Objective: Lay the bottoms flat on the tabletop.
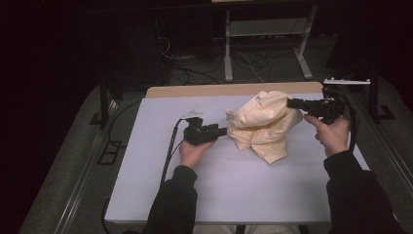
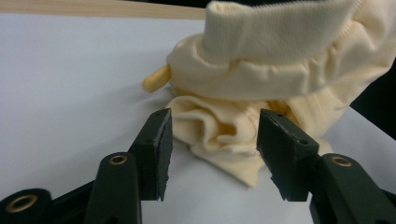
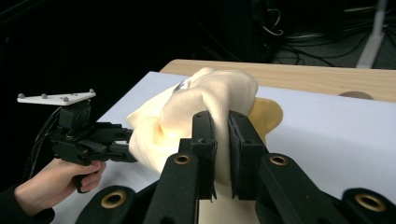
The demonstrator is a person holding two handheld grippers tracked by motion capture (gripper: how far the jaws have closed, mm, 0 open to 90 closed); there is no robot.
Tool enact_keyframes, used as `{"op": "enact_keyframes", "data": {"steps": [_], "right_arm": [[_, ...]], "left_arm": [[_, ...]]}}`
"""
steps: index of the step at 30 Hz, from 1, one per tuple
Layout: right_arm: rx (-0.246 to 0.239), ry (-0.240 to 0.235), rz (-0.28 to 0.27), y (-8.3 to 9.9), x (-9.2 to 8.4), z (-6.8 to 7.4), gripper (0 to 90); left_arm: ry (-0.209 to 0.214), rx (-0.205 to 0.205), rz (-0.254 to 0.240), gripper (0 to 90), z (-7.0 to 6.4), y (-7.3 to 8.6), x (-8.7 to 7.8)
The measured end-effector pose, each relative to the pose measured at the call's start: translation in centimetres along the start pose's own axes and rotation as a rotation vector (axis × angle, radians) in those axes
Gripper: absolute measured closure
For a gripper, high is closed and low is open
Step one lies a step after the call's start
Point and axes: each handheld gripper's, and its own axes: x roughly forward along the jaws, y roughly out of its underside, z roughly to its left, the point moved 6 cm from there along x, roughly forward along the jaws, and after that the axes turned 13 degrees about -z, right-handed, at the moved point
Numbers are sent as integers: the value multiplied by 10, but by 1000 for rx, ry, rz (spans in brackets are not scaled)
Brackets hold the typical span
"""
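A crumpled cream knit garment (image 1: 263, 124) lies bunched at the back right of the white table cover (image 1: 234, 185). My right gripper (image 1: 290, 103) is shut on a raised fold at the garment's upper right; in the right gripper view its jaws (image 3: 222, 116) pinch the cream cloth (image 3: 205, 93) and hold it off the table. My left gripper (image 1: 225, 130) sits low at the garment's left edge. In the left gripper view it (image 2: 215, 121) is open, and a ribbed fold of the garment (image 2: 280, 46) lies just beyond the pads, untouched. The right gripper view shows the left gripper (image 3: 130, 144) against the cloth's side.
A strip of bare wooden tabletop (image 1: 209, 90) runs along the far edge of the white cover. Behind the table stands a metal frame (image 1: 265, 29) with cables on the dark floor. A small white plate on a stand (image 1: 347, 81) is at the far right.
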Motion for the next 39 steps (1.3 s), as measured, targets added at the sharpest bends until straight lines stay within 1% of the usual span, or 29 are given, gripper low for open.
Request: {"op": "enact_keyframes", "data": {"steps": [3, 4, 5, 6, 7, 8, 9, 10, 11, 12, 14, 15, 18, 19, 20, 22, 23, 24, 25, 26, 27, 28, 30, 31, 32, 33, 35, 38, 39], "right_arm": [[5, 17, -6, 0, -4, -6, 807], [5, 21, -6, 0, -5, -7, 807], [5, 21, -6, 0, -5, -7, 807], [6, 38, -7, 1, -6, -11, 807], [8, 43, -8, 1, -6, -13, 807], [12, 51, -8, 1, -7, -15, 807], [12, 51, -8, 1, -7, -15, 807], [16, 73, -10, 1, -7, -21, 807], [16, 73, -10, 1, -7, -21, 807], [20, 95, -11, 1, -6, -26, 807], [22, 104, -12, 0, -7, -29, 807], [38, 126, -16, -1, -7, -35, 807], [50, 137, -15, -4, -8, -40, 807], [52, 141, -16, -6, -8, -41, 807], [43, 158, -7, -12, -8, -43, 809], [24, 169, 1, -20, -8, -43, 809], [24, 169, 1, -20, -8, -43, 809], [1, 177, 8, -28, -7, -40, 810], [1, 177, 8, -28, -7, -40, 810], [-15, 175, 7, -34, -5, -36, 811], [-15, 175, 7, -34, -5, -36, 811], [-28, 167, 9, -39, -1, -32, 811], [-35, 162, 9, -42, 2, -28, 812], [-42, 157, 9, -44, 4, -25, 812], [-47, 153, 12, -45, 8, -22, 812], [-51, 150, 17, -45, 10, -20, 812], [-66, 148, 27, -46, 17, -14, 812], [-77, 139, 41, -48, 28, -7, 813], [-77, 139, 41, -48, 28, -7, 813]], "left_arm": [[-3, -13, 16, 422, -5, 4, 16], [-6, -20, 37, 419, -7, 7, 23], [-6, -20, 37, 416, -7, 7, 23], [-23, -16, 77, 416, -9, 14, 33], [-32, -10, 100, 416, -11, 17, 38], [-32, -10, 100, 418, -11, 17, 38], [-40, -8, 128, 418, -13, 21, 45], [-50, -8, 152, 486, -14, 24, 50], [-62, -13, 163, 486, -15, 26, 54], [-66, -23, 169, 638, -17, 26, 59], [-73, -19, 174, 736, -18, 26, 60], [-66, -24, 182, 750, -19, 23, 61], [-61, -14, 157, 763, -20, 14, 56], [-62, -2, 135, 763, -20, 6, 51], [-79, 15, 90, 765, -18, -9, 38], [-106, 18, 31, 767, -13, -28, 22], [-106, 18, 31, 767, -13, -28, 22], [-122, 18, -7, 767, -8, -43, 5], [-122, 18, -7, 767, -8, -43, 5], [-143, 17, -47, 767, -2, -61, -16], [-143, 17, -47, 767, -2, -61, -16], [-156, 30, -78, 767, 2, -74, -35], [-167, 31, -113, 768, 4, -85, -50], [-167, 31, -113, 768, 4, -85, -50], [-180, 41, -140, 767, 6, -96, -65], [-180, 41, -140, 768, 6, -96, -65], [-196, 67, -162, 767, 6, -111, -82], [-197, 88, -188, 767, 4, -124, -95], [-197, 88, -188, 767, 4, -124, -95]]}}
